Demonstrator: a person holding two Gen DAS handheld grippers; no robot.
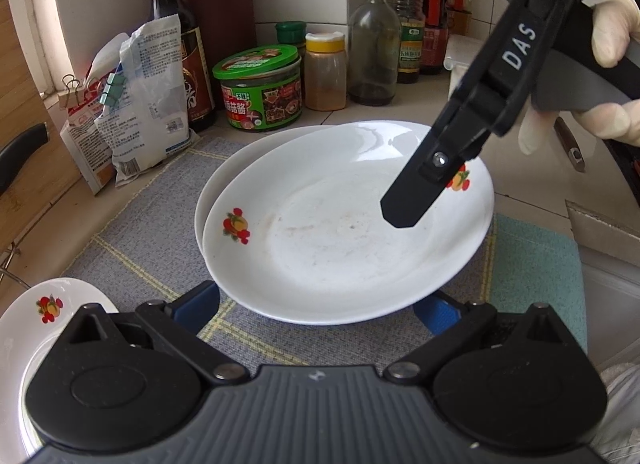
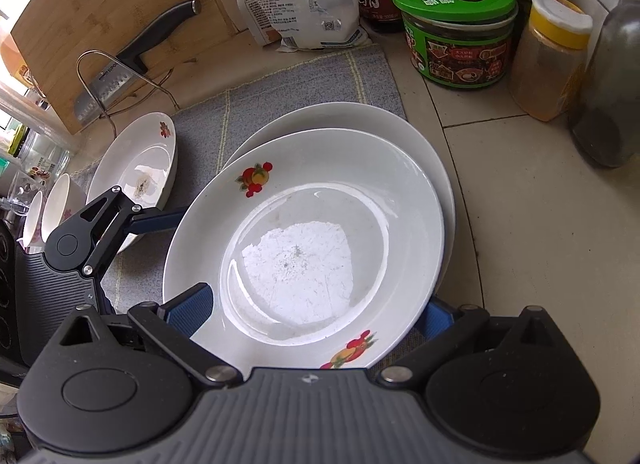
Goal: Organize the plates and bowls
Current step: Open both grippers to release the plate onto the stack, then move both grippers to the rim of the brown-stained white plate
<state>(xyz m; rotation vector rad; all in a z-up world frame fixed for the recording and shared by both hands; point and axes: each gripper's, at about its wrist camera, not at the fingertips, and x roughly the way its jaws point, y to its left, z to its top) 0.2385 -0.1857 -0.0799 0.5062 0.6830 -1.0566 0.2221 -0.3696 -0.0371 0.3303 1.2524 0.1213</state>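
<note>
A white plate with fruit prints (image 1: 344, 224) lies on a second white plate (image 1: 224, 180) on the grey-blue mat (image 1: 132, 232). My left gripper (image 1: 316, 314) is open, its blue fingers at the top plate's near rim, one each side. My right gripper (image 2: 312, 312) is open too, its fingers straddling the same plate (image 2: 304, 240) at its rim; in the left wrist view one of its black fingers (image 1: 416, 192) hangs over the plate's right side. A third printed plate (image 2: 138, 172) lies to the left, also visible in the left wrist view (image 1: 36, 328).
Along the back stand a green-lidded jar (image 1: 260, 88), a yellow-lidded spice jar (image 1: 325, 72), bottles (image 1: 374, 44) and clipped bags (image 1: 140, 100). A cleaver (image 2: 108, 84) leans on a wooden board (image 2: 100, 4). Small bowls (image 2: 44, 212) sit far left. A teal cloth (image 1: 536, 264) lies right.
</note>
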